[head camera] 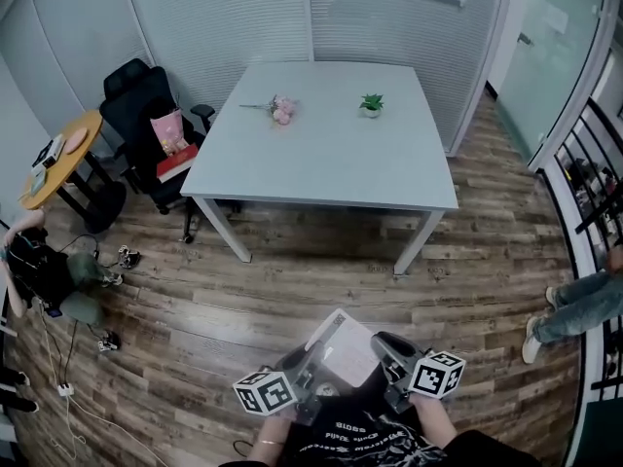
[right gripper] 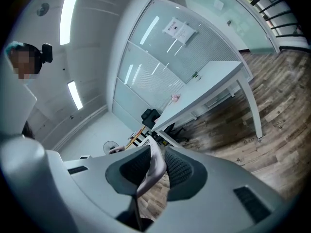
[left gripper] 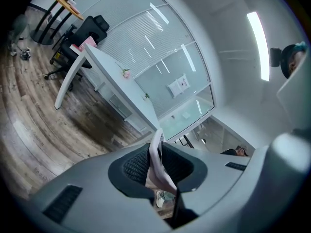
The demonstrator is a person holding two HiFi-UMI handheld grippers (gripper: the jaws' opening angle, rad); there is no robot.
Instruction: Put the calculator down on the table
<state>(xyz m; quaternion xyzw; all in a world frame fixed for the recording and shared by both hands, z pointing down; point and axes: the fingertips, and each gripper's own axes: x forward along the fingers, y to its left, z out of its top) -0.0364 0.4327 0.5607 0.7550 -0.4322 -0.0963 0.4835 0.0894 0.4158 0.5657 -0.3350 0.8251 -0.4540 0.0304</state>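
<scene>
I hold the calculator (head camera: pixel 348 349), a flat white slab, between both grippers above the wooden floor, short of the white table (head camera: pixel 321 163). My left gripper (head camera: pixel 310 370) is shut on its left edge and my right gripper (head camera: pixel 385 354) on its right edge. In the left gripper view the thin white edge of the calculator (left gripper: pixel 156 165) sits pinched between the black ribbed pads (left gripper: pixel 136 165) of the left gripper (left gripper: pixel 156 152). In the right gripper view the calculator's edge (right gripper: pixel 151 173) is clamped the same way in the right gripper (right gripper: pixel 155 160).
On the table lie pink flowers (head camera: pixel 282 110) and a small potted plant (head camera: pixel 371 104). A black office chair (head camera: pixel 146 115) with a pink cushion and a round yellow side table (head camera: pixel 63 154) stand at the left. A person's legs (head camera: pixel 579 309) show at the right, by a railing.
</scene>
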